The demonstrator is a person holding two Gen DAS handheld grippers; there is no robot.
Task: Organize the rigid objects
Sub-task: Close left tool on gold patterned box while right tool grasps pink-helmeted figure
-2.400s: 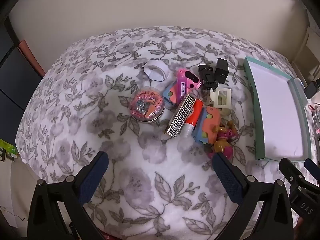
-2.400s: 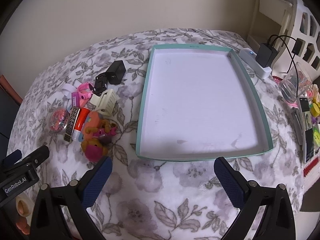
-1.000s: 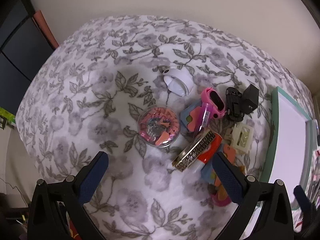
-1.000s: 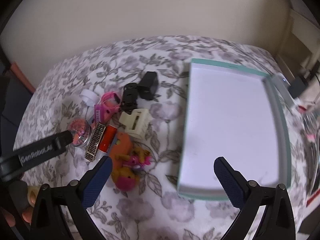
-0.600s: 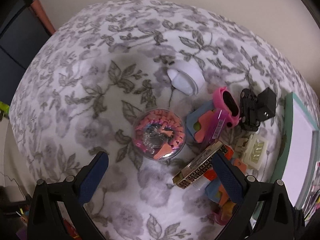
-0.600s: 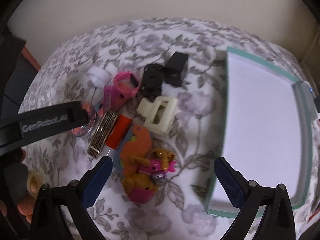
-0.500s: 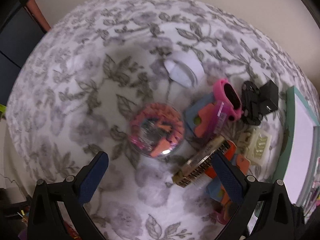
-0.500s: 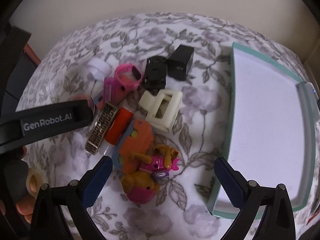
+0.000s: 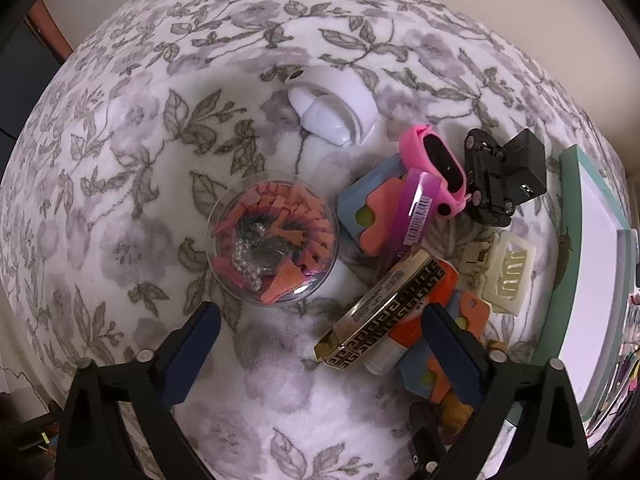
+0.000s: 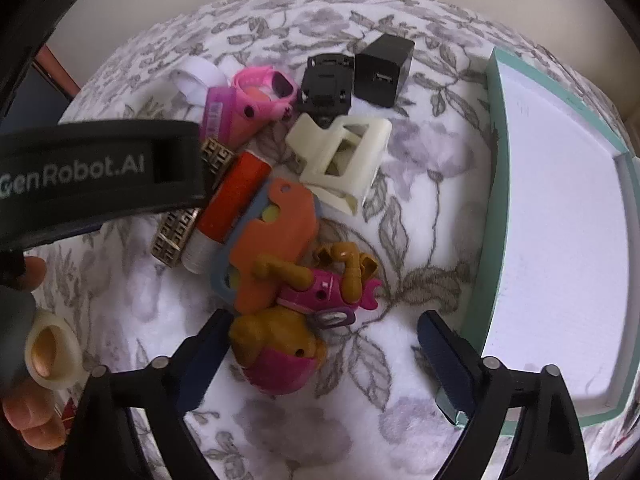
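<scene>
A pile of small objects lies on a floral cloth. In the left wrist view: a clear round case [image 9: 274,242] of orange pieces, a gold-and-black patterned box [image 9: 380,314], a white round device [image 9: 334,110], a pink watch [image 9: 438,168]. My left gripper [image 9: 320,354] is open, low over the cloth just in front of the round case. In the right wrist view: a pink-and-brown dog toy [image 10: 304,320], an orange puzzle piece [image 10: 276,232], a cream clip [image 10: 344,156], a red tube [image 10: 232,200]. My right gripper [image 10: 324,356] is open around the dog toy.
A teal-rimmed white tray [image 10: 486,248] lies to the right of the pile; it also shows in the left wrist view [image 9: 570,216]. Black charger [image 10: 384,68] and black block [image 10: 326,88] sit at the far side. The left gripper's body [image 10: 92,172] crosses the right view.
Both grippers have come down and closer to the pile. The left one now sits just before the round case, the right one around the dog toy. Nothing has been taken hold of.
</scene>
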